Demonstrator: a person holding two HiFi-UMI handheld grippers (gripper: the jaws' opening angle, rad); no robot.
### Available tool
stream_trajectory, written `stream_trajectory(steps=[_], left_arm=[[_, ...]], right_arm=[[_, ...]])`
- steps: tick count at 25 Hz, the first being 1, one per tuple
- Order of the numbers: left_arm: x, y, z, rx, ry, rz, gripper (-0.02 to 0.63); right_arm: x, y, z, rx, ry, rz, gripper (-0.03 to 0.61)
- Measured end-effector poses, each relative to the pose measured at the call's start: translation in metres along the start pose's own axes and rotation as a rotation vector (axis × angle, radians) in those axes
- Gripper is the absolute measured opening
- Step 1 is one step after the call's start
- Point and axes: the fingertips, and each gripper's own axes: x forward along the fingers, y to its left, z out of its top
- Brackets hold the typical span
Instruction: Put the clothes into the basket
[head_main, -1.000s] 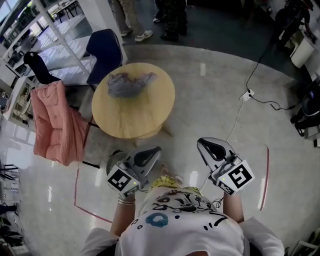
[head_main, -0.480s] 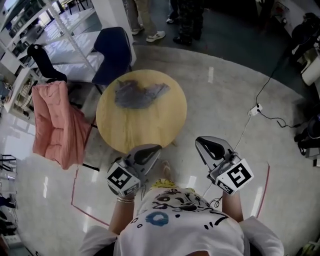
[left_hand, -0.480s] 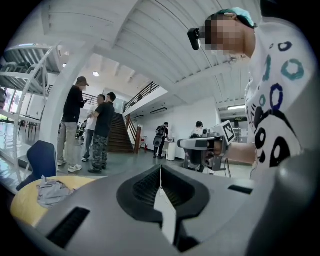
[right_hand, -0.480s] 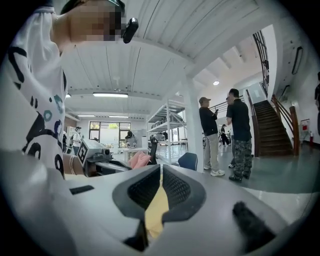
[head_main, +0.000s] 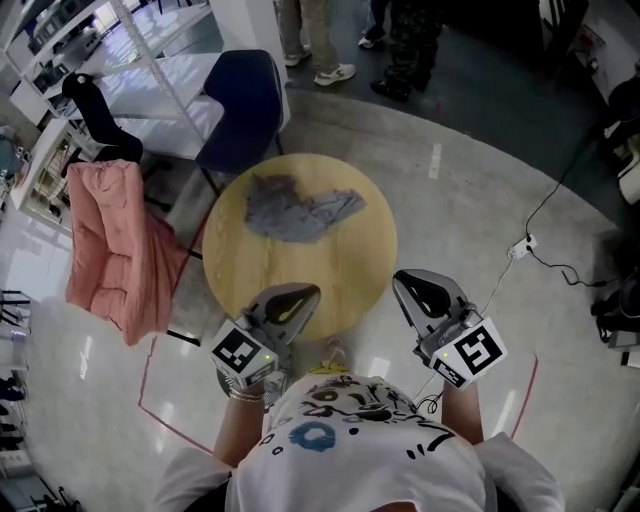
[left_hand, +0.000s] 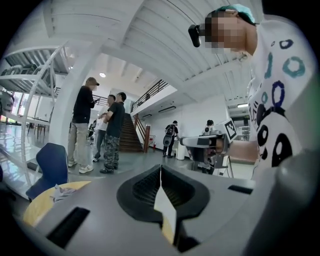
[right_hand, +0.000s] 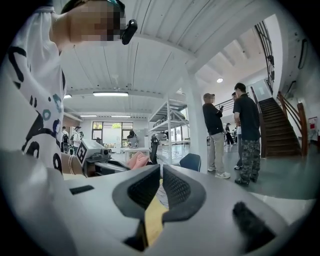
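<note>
**Both grippers clenched and empty, garment lying on the table**

Here's the head view: the grey garment (head_main: 298, 212) lies crumpled on the round wooden table (head_main: 330, 290), on the half farthest from the person. Its long axis runs across the picture, left to right. The bulky bunched end sits to the left, and a thinner flap tapers off to the right with a slight downward tilt. The whole garment lies inside the table's rim.

The left gripper (head_main: 300, 295) hovers over the near edge of the table with its nose towards the cloth, well apart from it. Looking along its own jaws (left_hand: 160, 167), the ribbed pads are pressed together with nothing between them. The garment shows there as a small pale heap (left_hand: 62, 191) low on the left.

The right gripper (head_main: 412, 285) hangs just off the table's near right edge. Its jaws (right_hand: 161, 172) are squeezed together too, and it carries nothing.

To the left of the table a pink jacket (head_main: 115, 245) is draped over a chair. A blue chair (head_main: 240, 100) stands beyond the table's far side. A few people (head_main: 330, 45) stand farther off on the floor.
</note>
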Motion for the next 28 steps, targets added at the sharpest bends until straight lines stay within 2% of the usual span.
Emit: stream_trajectory(steps=[9,13,17,18,19,22,28], left_arm=[[-0.006,0.064,-0.011,-0.023,0.031,0.082,0.017],[-0.012,0.083,-0.015,-0.051,0.033,0.147,0.016],[-0.013,0.097,-0.027,-0.088,0.040,0.209,0.015],[-0.014,0.101,-0.032,-0.097,0.043,0.224,0.017],[-0.014,0.106,-0.037,-0.107,0.049,0.241,0.017],[-0.015,0.123,-0.050,-0.137,0.066,0.307,0.016],[-0.020,0.155,-0.052,-0.191,0.037,0.499,0.016]], right_arm=[[0.064,-0.010,-0.007,0.031,0.034,0.068,0.031],[0.082,-0.005,-0.008,0.037,0.041,0.141,0.031],[0.103,-0.013,-0.015,0.025,0.066,0.168,0.036],[0.109,-0.016,-0.019,0.026,0.075,0.174,0.078],[0.117,-0.019,-0.023,0.028,0.085,0.182,0.149],[0.141,-0.028,-0.037,0.027,0.126,0.216,0.172],[0.188,-0.047,-0.047,0.010,0.179,0.360,0.184]])
